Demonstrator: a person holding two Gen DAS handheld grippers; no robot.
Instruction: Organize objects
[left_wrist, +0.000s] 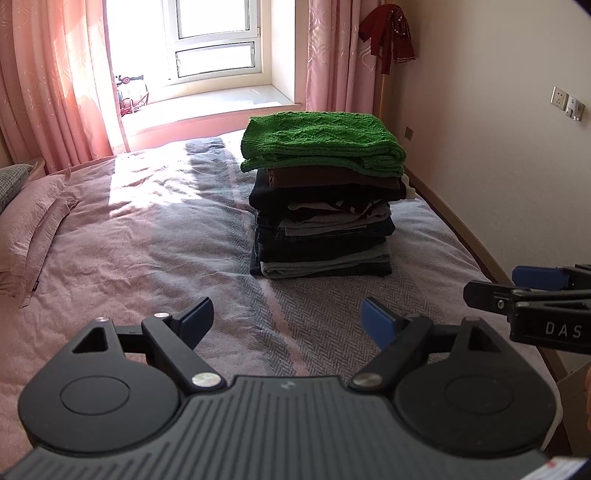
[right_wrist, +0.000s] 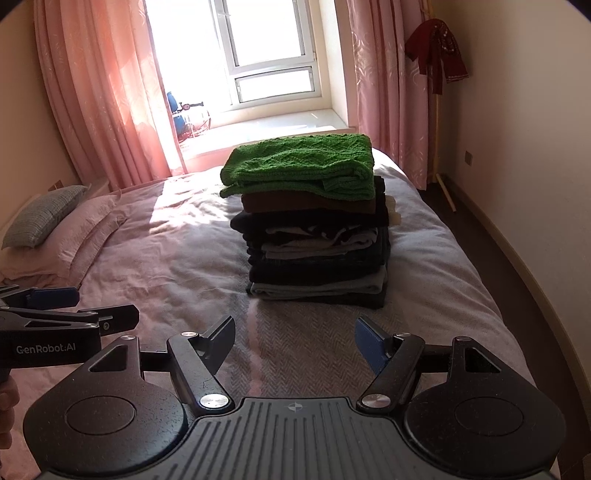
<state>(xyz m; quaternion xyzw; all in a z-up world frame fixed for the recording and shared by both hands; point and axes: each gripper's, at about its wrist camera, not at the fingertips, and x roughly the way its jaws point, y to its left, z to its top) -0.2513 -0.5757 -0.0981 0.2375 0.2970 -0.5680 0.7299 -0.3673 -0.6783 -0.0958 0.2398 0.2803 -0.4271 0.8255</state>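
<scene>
A tall stack of folded clothes (left_wrist: 321, 229) stands on the bed, dark and grey pieces below, a brown one higher, and a folded green knit sweater (left_wrist: 321, 144) on top. It also shows in the right wrist view (right_wrist: 317, 258), with the green sweater (right_wrist: 303, 166) on top. My left gripper (left_wrist: 286, 319) is open and empty, held over the bed short of the stack. My right gripper (right_wrist: 295, 338) is open and empty, also short of the stack. Each gripper shows at the other view's edge: the right gripper (left_wrist: 495, 286) and the left gripper (right_wrist: 103, 304).
The bed (left_wrist: 147, 240) has a pink-grey cover, with pillows (left_wrist: 26, 229) at the left. Pink curtains (left_wrist: 55, 74) flank a bright window (left_wrist: 214, 40). A dark red garment (left_wrist: 388, 33) hangs on a stand at the right wall. Floor runs along the bed's right side (right_wrist: 498, 240).
</scene>
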